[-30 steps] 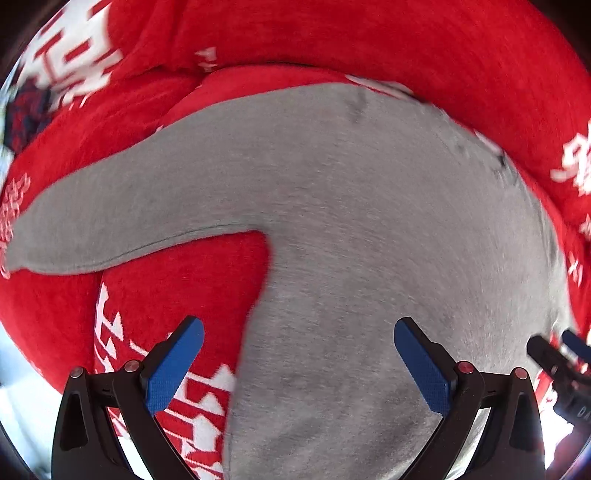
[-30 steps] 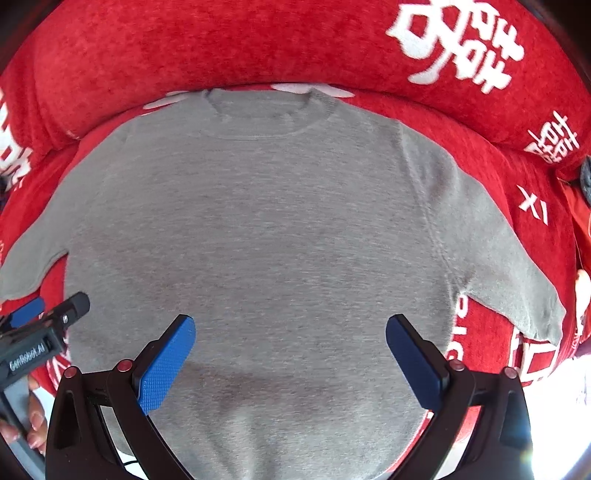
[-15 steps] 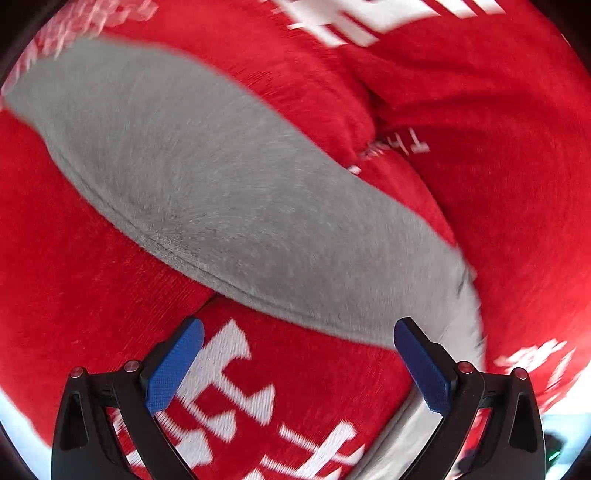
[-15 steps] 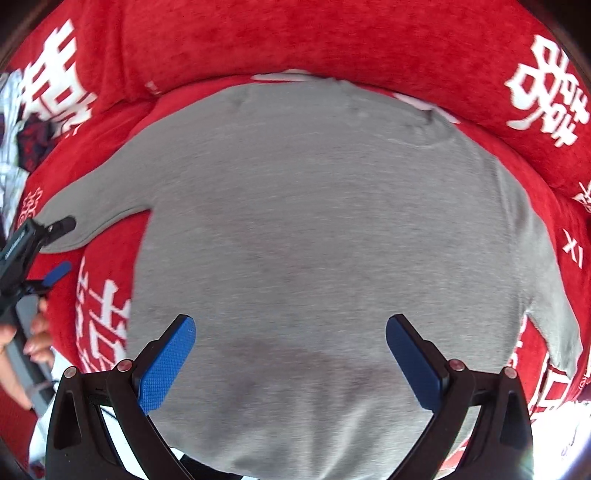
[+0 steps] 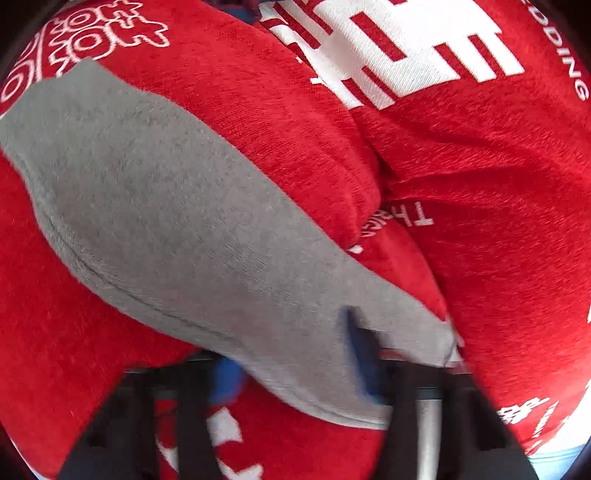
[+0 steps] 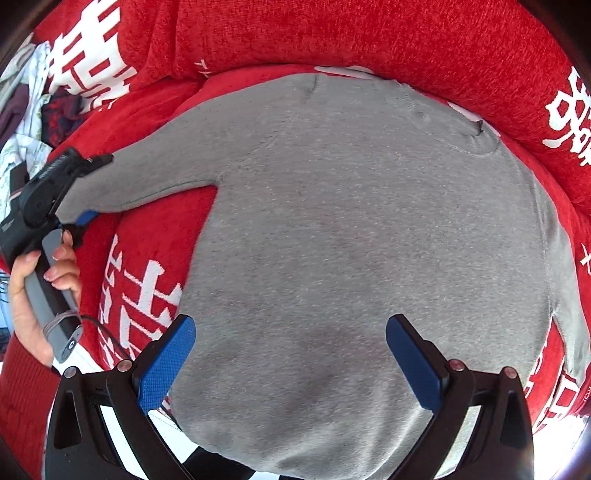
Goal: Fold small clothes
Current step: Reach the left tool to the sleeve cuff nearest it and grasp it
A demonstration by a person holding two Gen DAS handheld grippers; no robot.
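A grey sweatshirt (image 6: 351, 236) lies flat on a red cushion, neck at the far side. Its left sleeve (image 5: 166, 229) stretches across the left wrist view. My left gripper (image 5: 295, 365) has its blue pads on either side of the sleeve cuff; the jaws are blurred and the cuff lies between them. In the right wrist view the left gripper (image 6: 86, 188) sits at the sleeve end, one jaw above the cuff and one below. My right gripper (image 6: 291, 358) is open and empty over the sweatshirt's lower body.
Red cushions with white characters (image 6: 369, 33) rise behind and around the sweatshirt. A heap of other clothes (image 6: 26, 110) lies at the far left. A hand holds the left gripper's handle (image 6: 48, 291).
The left gripper has moved onto the sleeve cuff and its jaws have closed in around it. The right gripper's view has swung left over the sweatshirt; its jaws stay open.
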